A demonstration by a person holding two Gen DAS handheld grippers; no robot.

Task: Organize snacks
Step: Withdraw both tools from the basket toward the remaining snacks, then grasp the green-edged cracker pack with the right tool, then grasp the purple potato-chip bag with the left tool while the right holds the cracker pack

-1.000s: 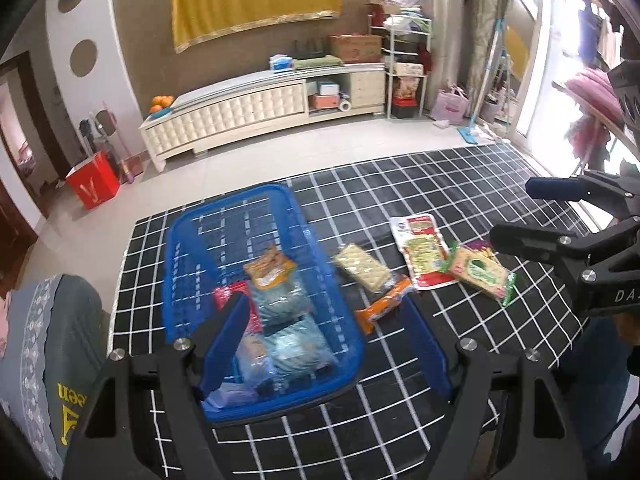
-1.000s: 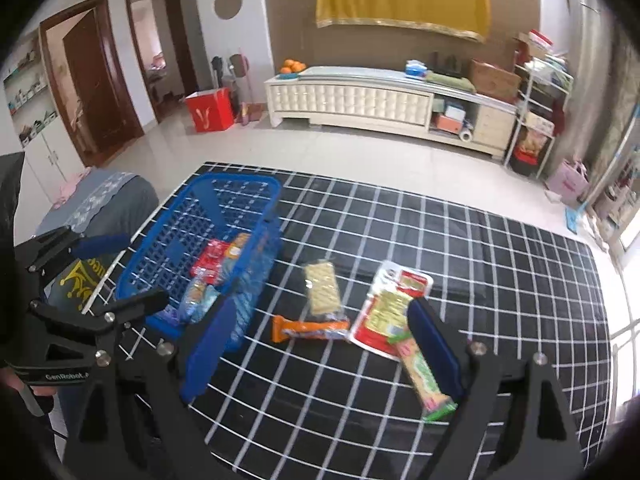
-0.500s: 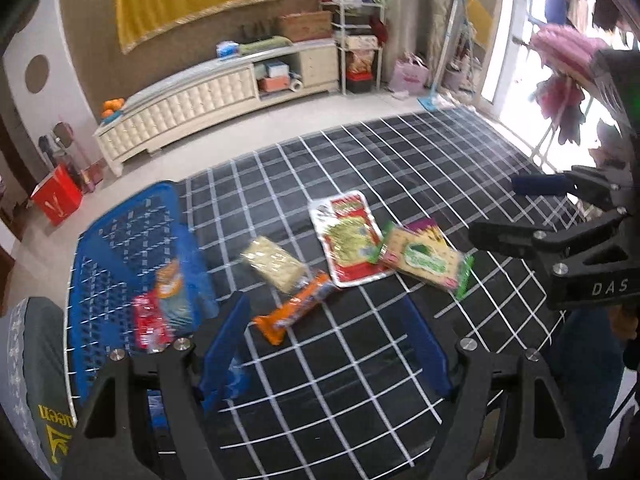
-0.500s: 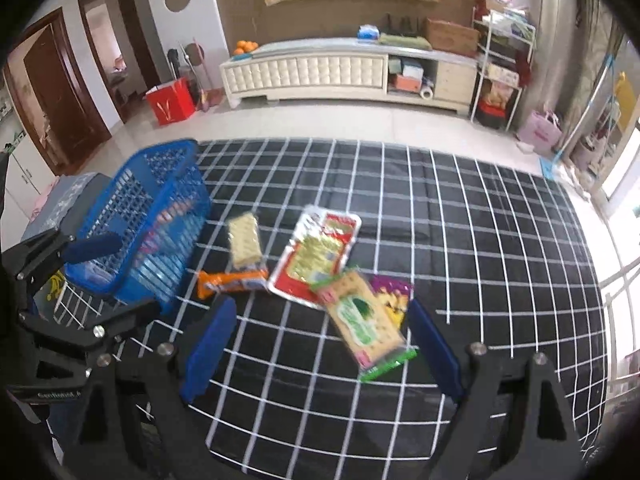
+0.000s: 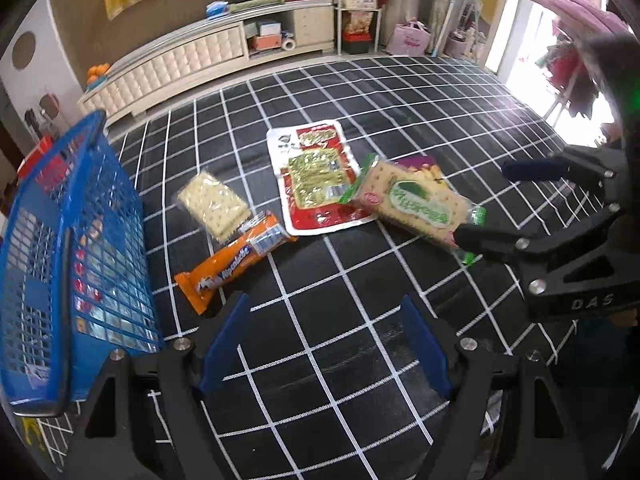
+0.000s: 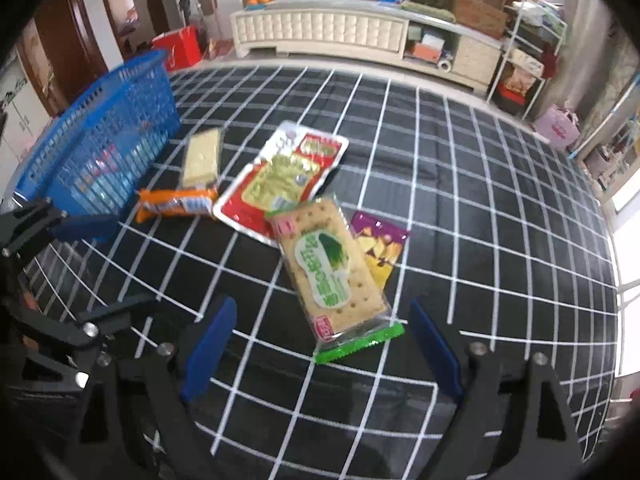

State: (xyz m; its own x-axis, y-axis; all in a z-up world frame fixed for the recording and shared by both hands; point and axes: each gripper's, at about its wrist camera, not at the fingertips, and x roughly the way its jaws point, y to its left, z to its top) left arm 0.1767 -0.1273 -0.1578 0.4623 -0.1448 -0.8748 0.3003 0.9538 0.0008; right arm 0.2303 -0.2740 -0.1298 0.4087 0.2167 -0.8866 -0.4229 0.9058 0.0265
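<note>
A blue basket (image 5: 72, 240) with several snacks inside stands at the left; it also shows in the right wrist view (image 6: 104, 144). On the black grid cloth lie an orange bar (image 5: 236, 258), a pale cracker pack (image 5: 214, 204), a red-and-white pouch (image 5: 316, 180), a green-labelled cracker pack (image 5: 416, 208) and a purple packet (image 6: 380, 246) under it. My left gripper (image 5: 324, 344) is open and empty, just short of the orange bar. My right gripper (image 6: 320, 344) is open and empty, its fingers either side of the near end of the green cracker pack (image 6: 332, 276).
The grid cloth (image 6: 480, 200) ends at the far side against a tiled floor. A white low cabinet (image 6: 328, 32) stands along the back wall, with a shelf rack (image 6: 532, 52) to its right and a red box (image 6: 180, 48) to its left.
Both grippers have moved right and down, from over the basket toward the loose snacks. The right gripper now straddles the green cracker pack. Both stay open.
</note>
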